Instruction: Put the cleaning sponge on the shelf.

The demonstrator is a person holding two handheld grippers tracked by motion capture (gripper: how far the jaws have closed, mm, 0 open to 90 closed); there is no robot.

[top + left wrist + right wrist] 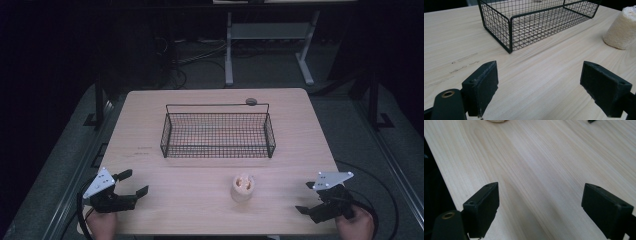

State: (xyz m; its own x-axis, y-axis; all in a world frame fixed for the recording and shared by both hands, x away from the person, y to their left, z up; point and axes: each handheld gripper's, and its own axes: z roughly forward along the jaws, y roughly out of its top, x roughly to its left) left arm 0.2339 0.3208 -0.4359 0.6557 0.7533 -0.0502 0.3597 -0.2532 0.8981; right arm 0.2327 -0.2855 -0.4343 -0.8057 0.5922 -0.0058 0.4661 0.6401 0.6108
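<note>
A short, pale beige loofah cylinder (243,187) stands upright on the light wooden table, near the table's front edge and roughly midway across it. Its top face shows darker hollow chambers among cream fibres, and its side is rough and fibrous, widening slightly towards the base. It stands alone, touching nothing, just in front of the black wire-mesh basket (218,136) and apart from it. In the left gripper view the loofah (621,29) appears at the far right, upright, with its coarse woven wall lit and a soft shadow at its foot.
</note>
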